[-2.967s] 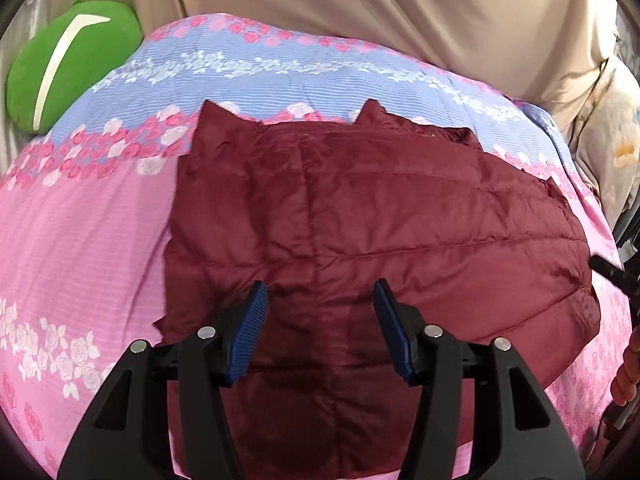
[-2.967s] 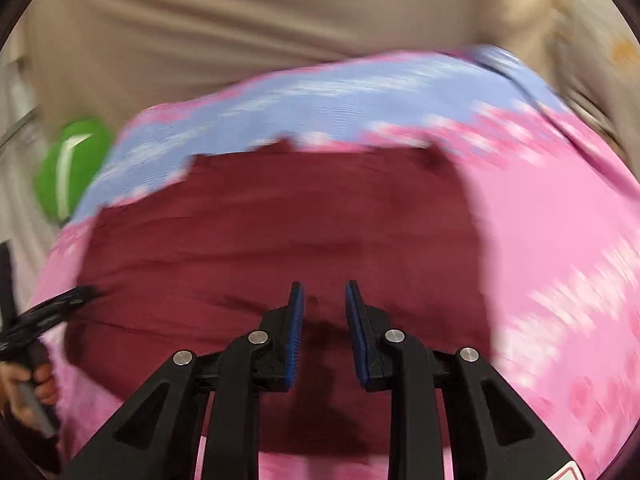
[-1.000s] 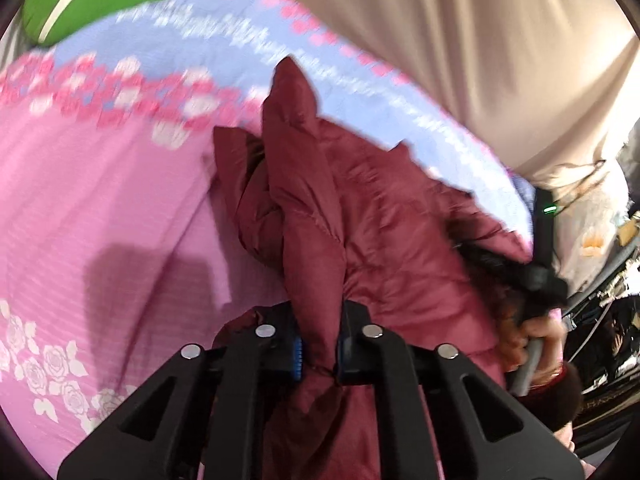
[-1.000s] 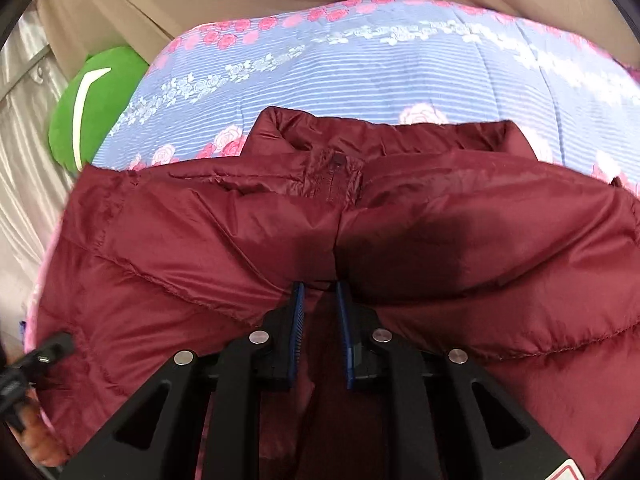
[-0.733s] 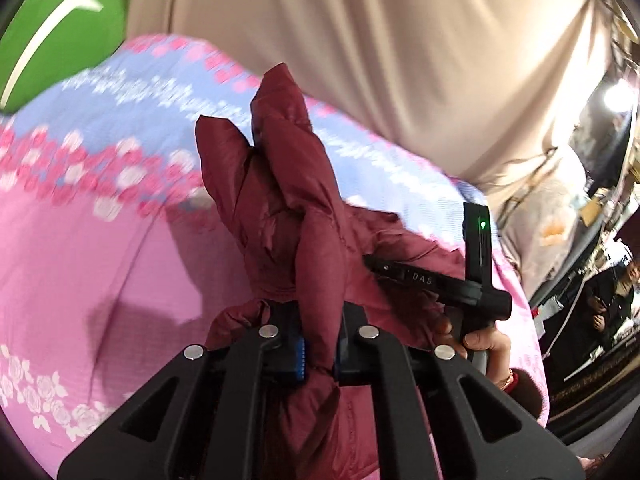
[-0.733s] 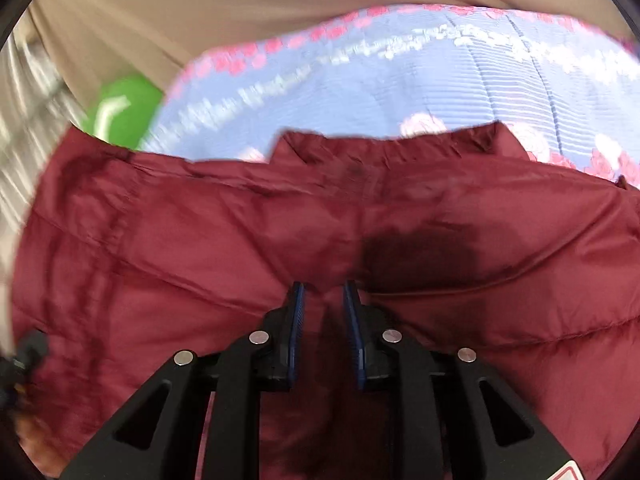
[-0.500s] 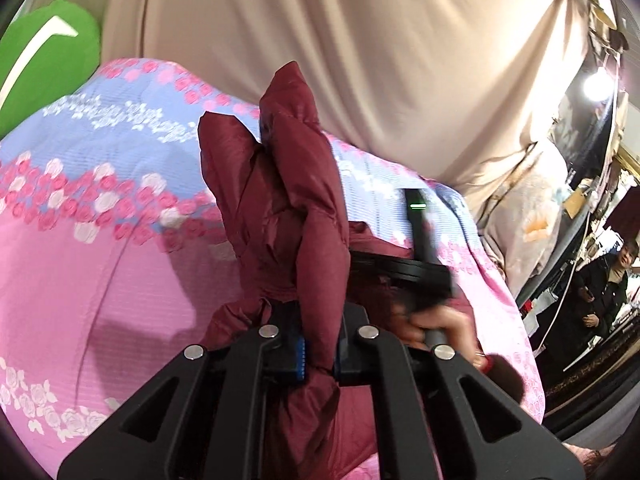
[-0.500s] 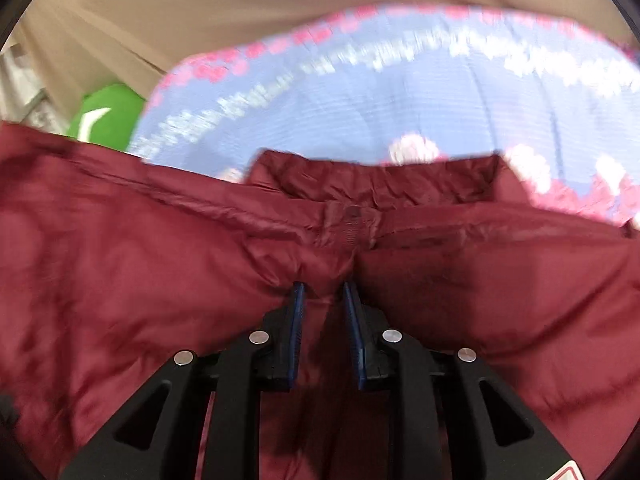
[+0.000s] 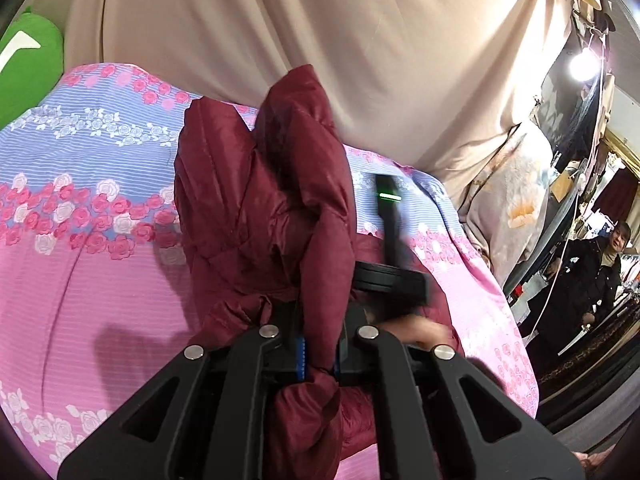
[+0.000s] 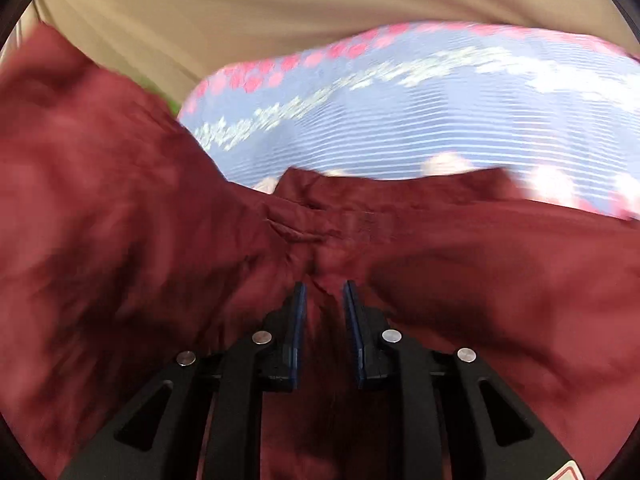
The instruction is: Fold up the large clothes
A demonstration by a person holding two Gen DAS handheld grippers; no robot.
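Left gripper [image 9: 319, 354]: jaws drawn narrow, clamped on a bunched ridge of the maroon puffer jacket [image 9: 276, 216]. The fabric stands up out of the jaws toward 12 o'clock in two padded lobes, held above the floral bedspread [image 9: 80, 264]. More of the jacket hangs down toward 6 o'clock between the gripper's black arms.

Right gripper [image 10: 325, 312]: jaws narrow, with a fold of the jacket [image 10: 500, 272] pinched between the blue pads [image 10: 299, 320]. The jacket fills the lower half of this view; a large part is raised at 9 to 10 o'clock and blurred. Its collar edge lies at 12 o'clock from the jaws, with the bedspread's [image 10: 440, 112] blue striped band behind it.

In the left wrist view the right gripper's black body [image 9: 390, 272] shows at 3 o'clock from the jacket, with a green light on its upright bar; the hand [image 9: 420, 330] holding it is blurred.

Surroundings: beige curtain [image 9: 320, 32] behind the bed, green cushion [image 9: 28, 68] at 10 o'clock, a person in dark clothing [image 9: 588, 280] standing at 3 o'clock.
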